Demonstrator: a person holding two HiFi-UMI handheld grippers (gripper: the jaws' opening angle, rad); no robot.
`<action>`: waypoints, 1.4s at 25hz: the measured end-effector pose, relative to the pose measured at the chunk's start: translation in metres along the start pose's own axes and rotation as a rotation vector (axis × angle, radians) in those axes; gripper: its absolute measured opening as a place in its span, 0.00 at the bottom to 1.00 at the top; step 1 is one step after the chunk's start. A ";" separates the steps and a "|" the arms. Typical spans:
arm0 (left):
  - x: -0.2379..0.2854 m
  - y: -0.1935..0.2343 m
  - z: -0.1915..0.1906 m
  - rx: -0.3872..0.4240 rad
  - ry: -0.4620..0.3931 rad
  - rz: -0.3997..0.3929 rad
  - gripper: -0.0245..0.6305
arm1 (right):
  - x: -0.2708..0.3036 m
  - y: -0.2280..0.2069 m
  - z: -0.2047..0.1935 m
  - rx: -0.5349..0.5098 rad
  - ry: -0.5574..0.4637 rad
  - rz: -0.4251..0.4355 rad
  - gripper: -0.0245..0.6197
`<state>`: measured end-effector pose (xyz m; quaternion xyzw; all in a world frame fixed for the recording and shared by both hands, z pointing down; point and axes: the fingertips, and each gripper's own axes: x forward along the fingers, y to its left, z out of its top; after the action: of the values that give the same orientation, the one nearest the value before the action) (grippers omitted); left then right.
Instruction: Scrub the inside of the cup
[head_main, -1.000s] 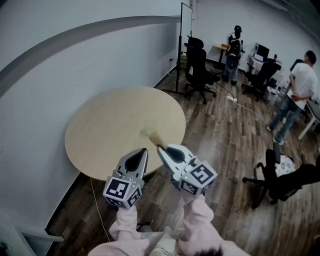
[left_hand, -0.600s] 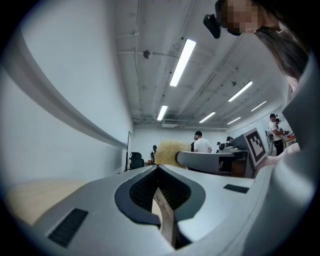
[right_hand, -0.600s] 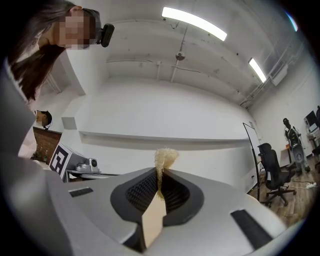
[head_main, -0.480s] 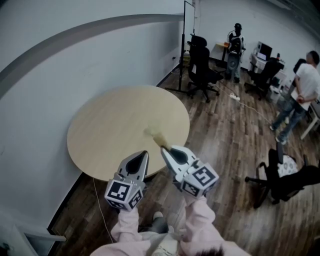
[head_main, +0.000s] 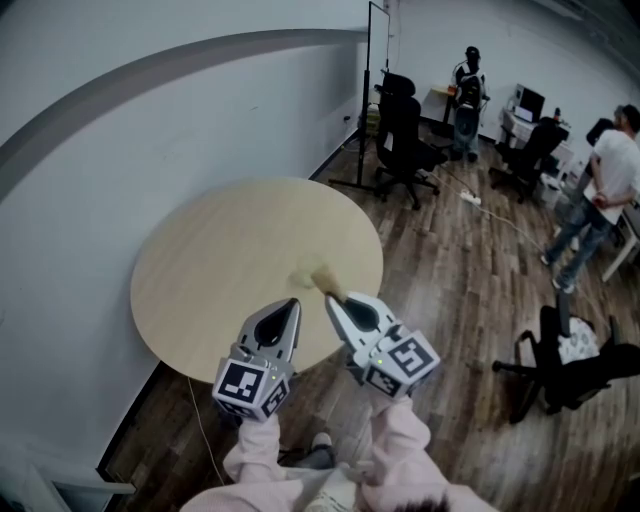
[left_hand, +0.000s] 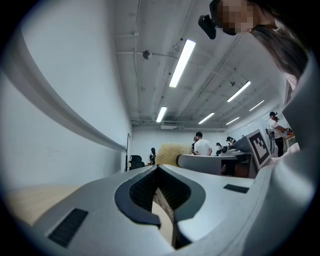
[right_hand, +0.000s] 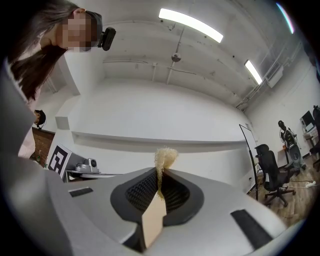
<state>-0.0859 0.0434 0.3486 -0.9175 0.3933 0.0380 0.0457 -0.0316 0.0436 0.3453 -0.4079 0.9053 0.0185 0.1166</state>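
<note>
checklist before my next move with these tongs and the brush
1. Brush gripped: ok. The right tongs are shut on its handle, bristles sticking out ahead.
2. Left tongs free for a cup: not ok yet. They hold nothing, but they are shut and must open first.
3. Cup located: not ok. None shows on the table or in either tongs.
4. Table near enough: probably ok. Both tongs hang over its near edge.
5. People out of the way: ok. They stand far across the room.
</note>
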 end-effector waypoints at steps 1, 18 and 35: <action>0.005 0.006 -0.001 0.001 0.004 0.000 0.03 | 0.006 -0.004 -0.001 0.001 -0.001 -0.002 0.08; 0.067 0.066 -0.012 -0.017 0.005 -0.020 0.03 | 0.063 -0.057 -0.018 0.016 0.020 -0.025 0.08; 0.094 0.099 -0.030 -0.022 0.032 -0.022 0.03 | 0.086 -0.091 -0.032 0.063 -0.003 -0.057 0.08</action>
<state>-0.0922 -0.0954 0.3627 -0.9227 0.3835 0.0271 0.0295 -0.0253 -0.0844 0.3623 -0.4297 0.8933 -0.0129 0.1311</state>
